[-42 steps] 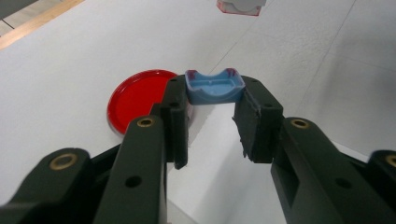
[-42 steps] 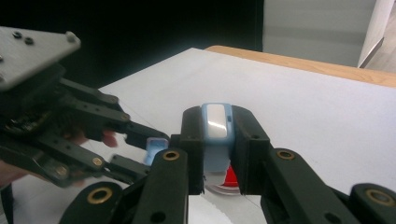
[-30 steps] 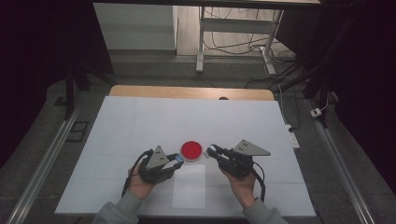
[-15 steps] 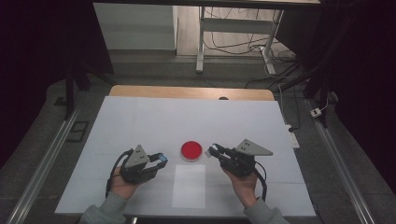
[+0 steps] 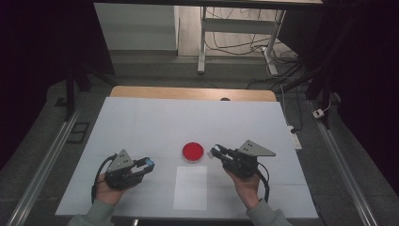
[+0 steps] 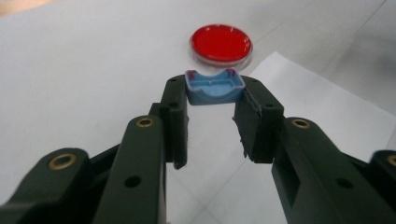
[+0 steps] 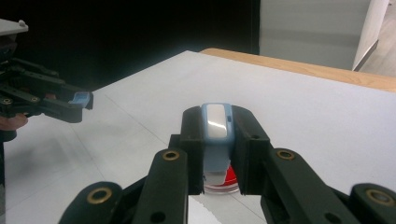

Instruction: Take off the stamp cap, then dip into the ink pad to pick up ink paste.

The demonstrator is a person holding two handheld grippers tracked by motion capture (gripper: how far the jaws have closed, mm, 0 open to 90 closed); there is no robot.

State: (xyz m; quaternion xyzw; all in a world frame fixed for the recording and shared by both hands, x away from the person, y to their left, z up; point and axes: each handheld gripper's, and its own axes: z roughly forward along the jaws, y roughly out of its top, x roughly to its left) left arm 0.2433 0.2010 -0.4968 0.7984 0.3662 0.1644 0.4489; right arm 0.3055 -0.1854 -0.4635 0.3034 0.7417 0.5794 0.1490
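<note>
Two halves of a small case appear to have been separated, and the next move is judged to call for each half to be set down beside the round red-filled clear dish (image 5: 193, 151) or on the white paper sheet (image 5: 190, 187). The left gripper (image 5: 146, 164) is clamped by its jaw tips on a shallow blue plastic tray-like piece (image 6: 214, 87), held left of the dish and well apart from it. The right gripper (image 5: 218, 151) is closed tight on a pale blue-grey rounded plastic piece (image 7: 216, 122), just right of the dish.
</note>
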